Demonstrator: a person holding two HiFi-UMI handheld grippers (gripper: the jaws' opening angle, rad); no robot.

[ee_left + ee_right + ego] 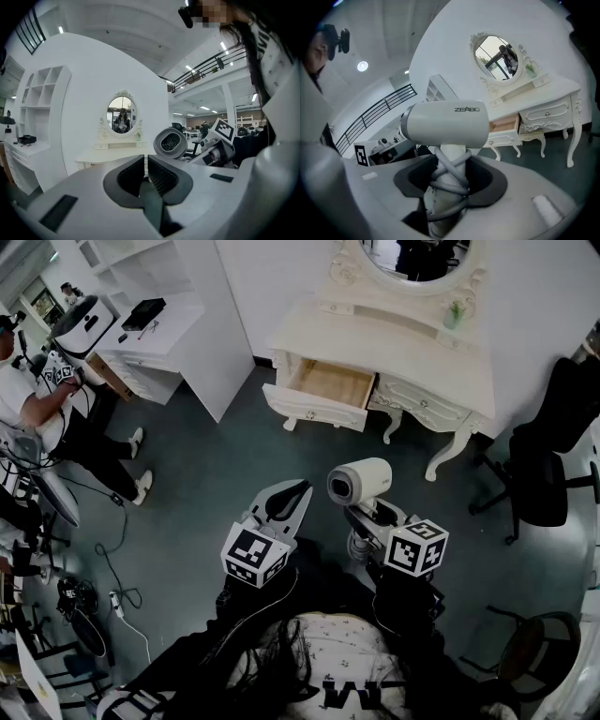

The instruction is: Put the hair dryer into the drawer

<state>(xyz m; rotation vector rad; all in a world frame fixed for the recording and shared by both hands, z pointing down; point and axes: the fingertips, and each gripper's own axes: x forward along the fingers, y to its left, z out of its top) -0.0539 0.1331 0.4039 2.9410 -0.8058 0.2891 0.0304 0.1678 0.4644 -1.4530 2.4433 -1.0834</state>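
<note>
A white hair dryer (359, 482) stands upright in my right gripper (367, 521), which is shut on its handle; the cord is wound round that handle (449, 180). Its barrel (445, 123) lies crosswise above the jaws. My left gripper (294, 495) hangs beside it on the left, shut with nothing between the pads (146, 164); the dryer's rear grille (171, 143) shows just to its right. Ahead across the dark floor stands a cream dressing table (412, 357) with an oval mirror. Its left drawer (328, 385) is pulled out, with a bare wooden inside (505, 125).
A black office chair (544, 456) stands right of the table, and a round-backed chair (534, 652) sits at the lower right. A white shelf unit with a desk (159, 343) lies at the left, with another person (37, 399) beside it. Cables (103, 587) trail on the floor.
</note>
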